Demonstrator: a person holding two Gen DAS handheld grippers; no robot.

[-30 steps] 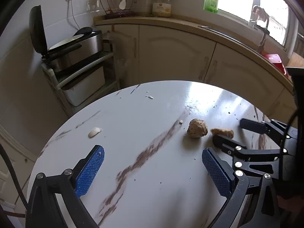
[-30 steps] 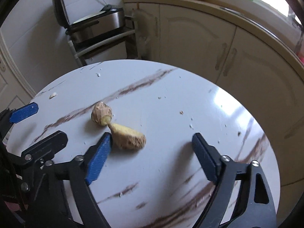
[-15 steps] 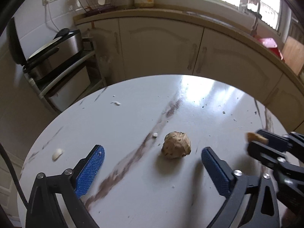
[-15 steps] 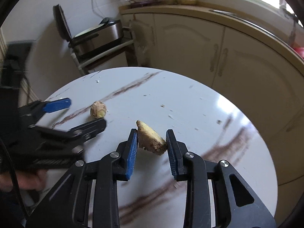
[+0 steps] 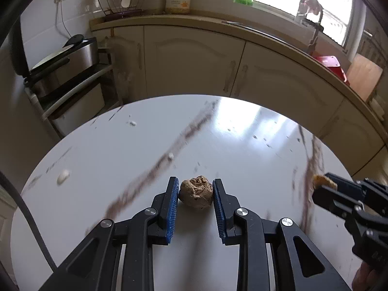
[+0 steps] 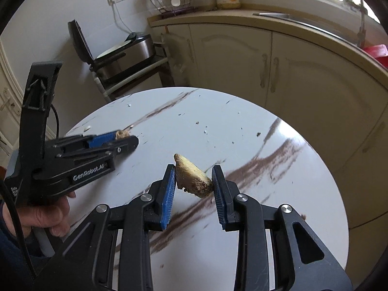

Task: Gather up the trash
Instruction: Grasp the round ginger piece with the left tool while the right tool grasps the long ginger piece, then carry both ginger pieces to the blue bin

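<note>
Left wrist view: a rounded, wrinkled brown lump of ginger (image 5: 197, 192) sits on the round white table with brown marble streaks (image 5: 242, 131), caught between the blue ribbed pads of the left gripper (image 5: 196, 195). The fingers are closing on it, and both pads already press against its sides. At the right edge of this view the right gripper (image 5: 326, 185) shows from the side, with a tan tip of a second piece poking out past its black fingers.

Right wrist view gives that second piece plainly: a wedge-shaped, yellowish-tan chunk of ginger (image 6: 192, 177) clamped between the right gripper's blue pads and lifted clear of the table. At left, a hand (image 6: 46, 214) holds the left gripper's black body, whose tips lie low over the table around the brown lump.

Around them the table carries small dark crumbs (image 6: 258, 134) and a few pale scraps, one a whitish garlic-like bit (image 5: 63, 176) near the left rim. Beyond the table stand cream kitchen cabinets (image 5: 194, 58), a steel appliance with its lid raised (image 5: 63, 65) on a rack, and a window (image 5: 327, 4) above the counter.
</note>
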